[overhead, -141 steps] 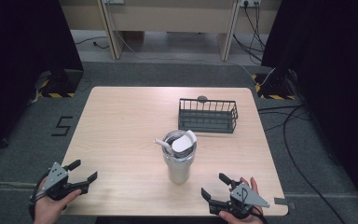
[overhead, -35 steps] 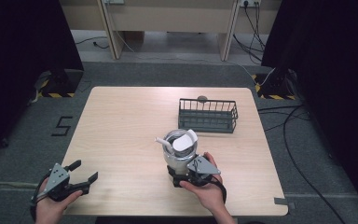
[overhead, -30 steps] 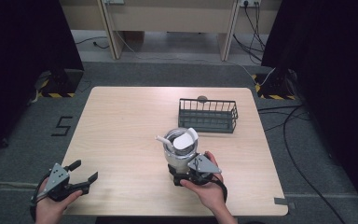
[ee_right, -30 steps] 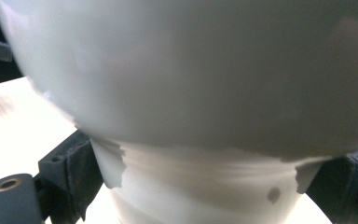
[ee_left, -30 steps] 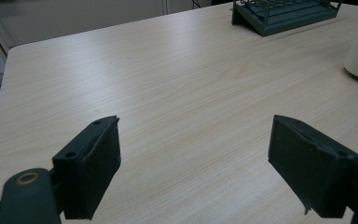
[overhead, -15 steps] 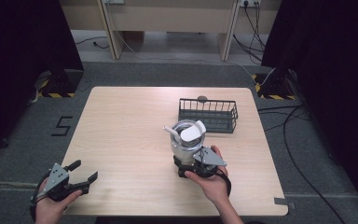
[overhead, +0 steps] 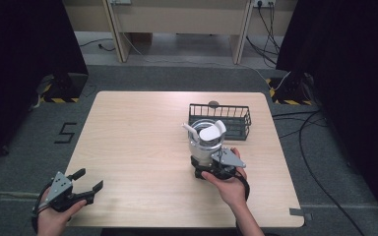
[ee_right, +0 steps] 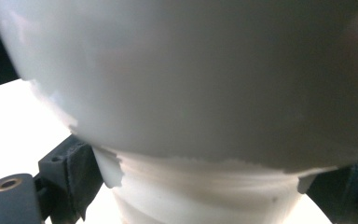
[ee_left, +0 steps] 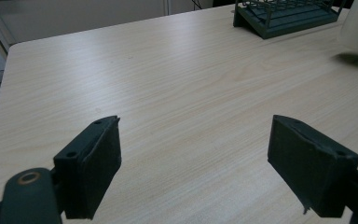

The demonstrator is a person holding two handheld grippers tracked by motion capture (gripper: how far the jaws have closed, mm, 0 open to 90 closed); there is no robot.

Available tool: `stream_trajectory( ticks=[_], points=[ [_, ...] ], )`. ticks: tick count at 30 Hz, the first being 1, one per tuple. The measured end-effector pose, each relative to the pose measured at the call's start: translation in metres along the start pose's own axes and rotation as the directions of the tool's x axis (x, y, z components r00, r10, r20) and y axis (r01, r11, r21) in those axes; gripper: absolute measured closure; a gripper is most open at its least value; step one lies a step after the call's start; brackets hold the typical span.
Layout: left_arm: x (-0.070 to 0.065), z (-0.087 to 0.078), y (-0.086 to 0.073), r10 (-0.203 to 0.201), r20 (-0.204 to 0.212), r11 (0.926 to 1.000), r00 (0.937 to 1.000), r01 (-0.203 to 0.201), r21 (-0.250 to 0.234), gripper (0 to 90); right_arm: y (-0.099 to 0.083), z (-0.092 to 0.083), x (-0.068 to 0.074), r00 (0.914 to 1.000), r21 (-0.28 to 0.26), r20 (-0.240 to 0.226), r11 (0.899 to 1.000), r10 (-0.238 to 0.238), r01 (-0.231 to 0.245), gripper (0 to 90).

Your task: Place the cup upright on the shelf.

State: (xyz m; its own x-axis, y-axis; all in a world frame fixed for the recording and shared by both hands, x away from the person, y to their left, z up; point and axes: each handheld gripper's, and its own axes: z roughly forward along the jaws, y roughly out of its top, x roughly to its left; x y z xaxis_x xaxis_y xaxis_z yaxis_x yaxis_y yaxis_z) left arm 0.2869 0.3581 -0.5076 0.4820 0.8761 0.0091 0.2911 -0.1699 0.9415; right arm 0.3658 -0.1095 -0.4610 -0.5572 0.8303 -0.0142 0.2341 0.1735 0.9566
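The right gripper (overhead: 207, 169) clamps the tall white lidded tumbler (overhead: 205, 145); keep it upright, moving slowly. The left gripper (overhead: 86, 183) gapes idle.

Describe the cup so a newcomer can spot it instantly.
Start at the light wooden table, then find the dark wire basket toward its far right. Just nearer the person stands the cup, gripped low by the right tongs. It is the one tall pale cylinder, with white utensils sticking out of its top.
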Motion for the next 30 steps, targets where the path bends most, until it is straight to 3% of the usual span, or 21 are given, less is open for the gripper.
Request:
stream_trajectory(
  ticks=[30],
  points=[
    [0.001, 0.002, -0.001, -0.014, 0.004, 0.9999, 0.9999, 0.014, -0.003, 17.4, 0.029, 0.002, -0.044, 0.9929, -0.005, 0.116, 1.000, 0.025, -0.024, 10.9]
  ],
)
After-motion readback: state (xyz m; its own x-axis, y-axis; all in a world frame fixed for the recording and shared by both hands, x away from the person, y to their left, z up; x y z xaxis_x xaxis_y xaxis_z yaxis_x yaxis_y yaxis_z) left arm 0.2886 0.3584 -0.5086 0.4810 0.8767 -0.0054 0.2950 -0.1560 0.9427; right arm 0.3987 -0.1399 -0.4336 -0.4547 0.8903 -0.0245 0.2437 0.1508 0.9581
